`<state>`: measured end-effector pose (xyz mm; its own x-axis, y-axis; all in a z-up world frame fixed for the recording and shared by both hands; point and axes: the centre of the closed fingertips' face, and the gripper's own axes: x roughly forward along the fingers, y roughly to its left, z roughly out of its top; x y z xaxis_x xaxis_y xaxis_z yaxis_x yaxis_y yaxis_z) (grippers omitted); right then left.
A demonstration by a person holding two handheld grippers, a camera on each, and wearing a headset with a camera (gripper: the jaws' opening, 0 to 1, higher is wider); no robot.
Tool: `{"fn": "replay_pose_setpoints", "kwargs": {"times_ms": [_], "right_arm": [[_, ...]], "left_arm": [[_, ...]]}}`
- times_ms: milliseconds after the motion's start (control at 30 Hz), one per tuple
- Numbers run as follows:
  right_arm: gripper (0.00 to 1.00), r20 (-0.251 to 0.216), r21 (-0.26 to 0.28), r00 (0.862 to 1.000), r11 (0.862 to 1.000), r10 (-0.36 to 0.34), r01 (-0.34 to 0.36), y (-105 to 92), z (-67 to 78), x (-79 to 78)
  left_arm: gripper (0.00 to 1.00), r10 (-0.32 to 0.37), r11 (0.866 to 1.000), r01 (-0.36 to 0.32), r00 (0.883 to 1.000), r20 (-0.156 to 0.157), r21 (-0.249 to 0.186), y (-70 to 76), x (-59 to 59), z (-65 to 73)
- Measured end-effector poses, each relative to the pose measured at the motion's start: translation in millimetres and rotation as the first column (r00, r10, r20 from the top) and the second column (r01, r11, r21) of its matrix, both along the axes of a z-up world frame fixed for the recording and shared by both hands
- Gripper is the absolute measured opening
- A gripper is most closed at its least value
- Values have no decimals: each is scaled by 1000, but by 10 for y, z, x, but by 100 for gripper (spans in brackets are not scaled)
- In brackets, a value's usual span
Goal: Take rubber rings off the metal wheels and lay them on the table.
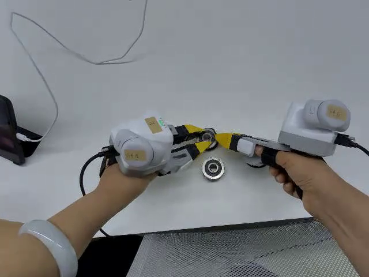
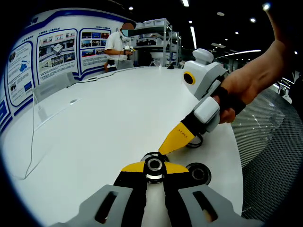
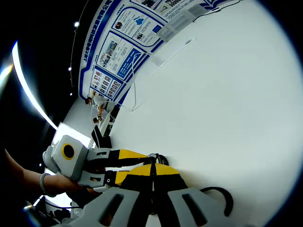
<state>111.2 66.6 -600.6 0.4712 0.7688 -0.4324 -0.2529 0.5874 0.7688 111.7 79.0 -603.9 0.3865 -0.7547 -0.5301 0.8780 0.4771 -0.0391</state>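
- Left gripper (image 1: pixel 202 140) has its jaws clamped on a small metal wheel (image 2: pixel 154 166), held up off the white tabletop (image 1: pixel 230 69).
- Right gripper (image 1: pixel 223 139) comes in from the other side, so the yellow tips of both meet nose to nose. Its jaws are pressed together right at the wheel's rim, nipping the edge of the black rubber ring (image 2: pixel 150 155) that sits around it.
- In the right gripper view the ring shows as a thin dark curve just past the closed tips.
- A second wheel (image 1: pixel 213 168) lies flat on the tabletop just below the two grippers. Honestly can't tell if it has a ring on it.
- A loose ring (image 1: pixel 255 165) lies on the tabletop under the right gripper's body, near that second wheel but not touching it.
- Other stuff: a thin grey cable (image 1: pixel 40 75) loops across the far tabletop, and a dark device (image 1: pixel 8 133) sits at the left edge.
- A person (image 2: pixel 116 42) stands way off in the background in the left gripper view.
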Motion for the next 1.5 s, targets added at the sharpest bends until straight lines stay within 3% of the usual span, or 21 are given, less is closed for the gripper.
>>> {"fn": "replay_pose_setpoints", "kwargs": {"times_ms": [833, 1133, 1200, 1367, 1500], "right_arm": [[1, 0, 57, 1000, 998, 2, -2, 111, 128, -38], [1, -3, 59, 1000, 998, -18, 18, 93, 138, -29], [1, -4, 50, 1000, 998, -23, 23, 79, 121, -19], [1, -3, 39, 999, 999, -36, 36, 53, 113, 1], [1, -4, 40, 999, 999, -36, 36, 59, 124, -5]], "left_arm": [[14, -2, 1000, 2, 1000, 1, 4, -5, -8, 0], [14, -3, 1000, 3, 1000, -15, -2, -12, -7, 13], [15, -16, 1000, 16, 1000, -6, 9, -17, -19, 17], [17, -25, 999, 26, 1000, 15, -25, -1, -45, 142], [19, -31, 999, 32, 999, 37, -28, 37, -81, 222]]}}
